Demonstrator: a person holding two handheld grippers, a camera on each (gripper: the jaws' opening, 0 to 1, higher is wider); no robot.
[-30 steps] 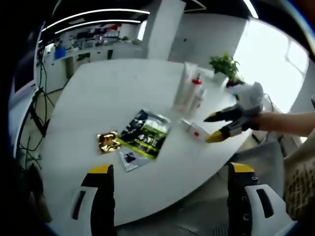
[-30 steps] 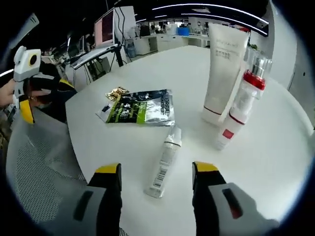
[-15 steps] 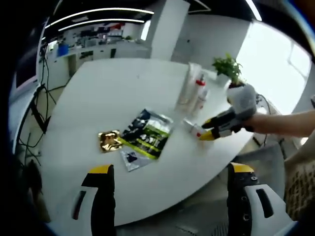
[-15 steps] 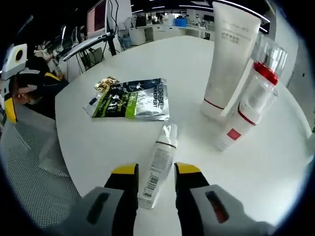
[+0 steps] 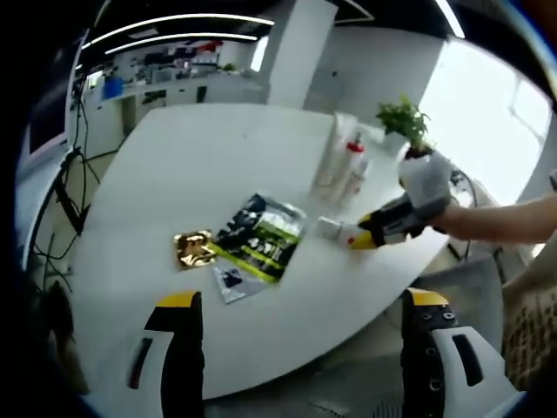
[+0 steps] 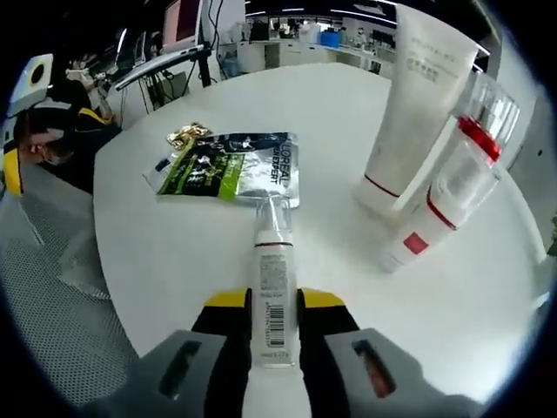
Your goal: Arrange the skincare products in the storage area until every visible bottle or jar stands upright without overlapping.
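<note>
A slim white tube with a barcode (image 6: 272, 287) points away from me, and my right gripper (image 6: 272, 301) is shut on its lower end. In the left gripper view the same right gripper (image 5: 359, 239) holds that tube (image 5: 331, 230) low over the white table (image 5: 165, 174). A tall white tube (image 6: 418, 104) stands upright beyond it, and a clear bottle with a red band (image 6: 446, 192) stands tilted beside the tall tube. They appear together as the tall tube (image 5: 332, 152) and the bottle (image 5: 352, 167). My left gripper (image 5: 300, 306) hangs open off the table's near edge, holding nothing.
Green-and-silver sachets (image 6: 231, 165) and a gold packet (image 6: 187, 133) lie flat mid-table, with a small blue-printed sachet (image 5: 228, 280) beside them. A potted plant (image 5: 402, 117) stands at the far edge. A grey mesh chair (image 6: 52, 287) sits beside the table.
My right gripper moved in over the lying slim tube and shut on it; the tube now lies in line with the jaws. My left gripper stayed open and still.
</note>
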